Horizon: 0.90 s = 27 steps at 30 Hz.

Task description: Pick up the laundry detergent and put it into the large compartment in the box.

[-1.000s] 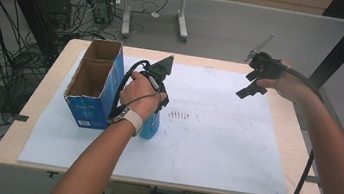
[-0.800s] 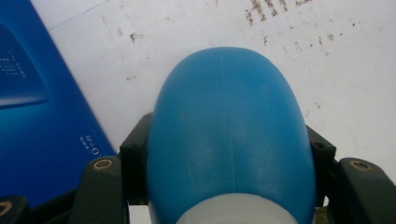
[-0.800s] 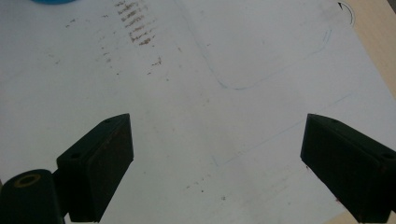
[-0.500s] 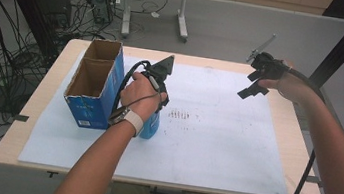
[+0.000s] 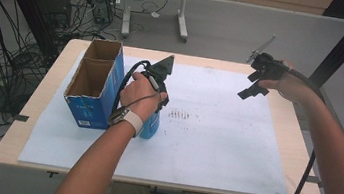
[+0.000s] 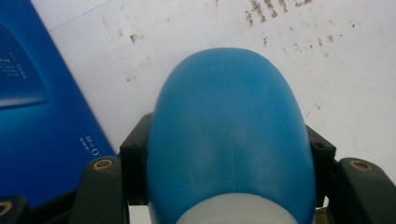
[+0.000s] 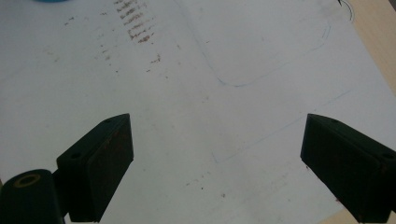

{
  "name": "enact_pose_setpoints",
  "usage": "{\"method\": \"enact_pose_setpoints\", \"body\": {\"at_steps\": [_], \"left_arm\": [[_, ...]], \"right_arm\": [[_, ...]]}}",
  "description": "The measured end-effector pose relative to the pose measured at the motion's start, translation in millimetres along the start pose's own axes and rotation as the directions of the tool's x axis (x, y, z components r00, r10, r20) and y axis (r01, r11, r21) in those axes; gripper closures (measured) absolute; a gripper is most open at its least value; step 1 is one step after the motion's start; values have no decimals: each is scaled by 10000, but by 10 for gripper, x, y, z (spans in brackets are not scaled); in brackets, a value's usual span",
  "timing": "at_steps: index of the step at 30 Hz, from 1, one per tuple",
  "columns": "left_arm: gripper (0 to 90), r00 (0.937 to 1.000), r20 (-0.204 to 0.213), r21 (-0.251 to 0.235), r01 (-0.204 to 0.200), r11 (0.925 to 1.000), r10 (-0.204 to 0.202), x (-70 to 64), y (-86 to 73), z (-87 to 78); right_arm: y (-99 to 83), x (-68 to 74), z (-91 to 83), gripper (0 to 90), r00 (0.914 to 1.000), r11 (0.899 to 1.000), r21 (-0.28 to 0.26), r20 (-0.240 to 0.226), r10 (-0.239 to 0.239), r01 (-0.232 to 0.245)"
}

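Left gripper [image 5: 151,105] pinches the rounded blue plastic bottle [image 6: 231,135] standing on the white mat [image 5: 213,148] just beside the open blue cardboard box [image 5: 91,86], so packing looks barely begun, while the right gripper [image 5: 254,82] hovers spread and empty.

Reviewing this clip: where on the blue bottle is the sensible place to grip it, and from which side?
Across the rounded body of the blue bottle, from above, as the left gripper does: its jaws clamp opposite flanks. The bottle stands beside the blue box, so a top approach likely avoids the box wall.
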<state>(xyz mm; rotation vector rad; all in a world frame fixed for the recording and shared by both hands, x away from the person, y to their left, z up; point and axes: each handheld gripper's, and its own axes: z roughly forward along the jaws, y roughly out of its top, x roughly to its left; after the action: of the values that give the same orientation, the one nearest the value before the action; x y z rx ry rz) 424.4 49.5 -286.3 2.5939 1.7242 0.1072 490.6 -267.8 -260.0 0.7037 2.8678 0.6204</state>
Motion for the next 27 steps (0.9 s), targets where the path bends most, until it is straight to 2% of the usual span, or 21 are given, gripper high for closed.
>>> {"method": "enact_pose_setpoints", "body": {"at_steps": [27], "left_arm": [[384, 10000, -23, -71, -4, 10000, 4, -3, -7, 2]], "right_arm": [[30, 15, 10, 95, 10000, 10000, -5, -18, -54, 54]]}}
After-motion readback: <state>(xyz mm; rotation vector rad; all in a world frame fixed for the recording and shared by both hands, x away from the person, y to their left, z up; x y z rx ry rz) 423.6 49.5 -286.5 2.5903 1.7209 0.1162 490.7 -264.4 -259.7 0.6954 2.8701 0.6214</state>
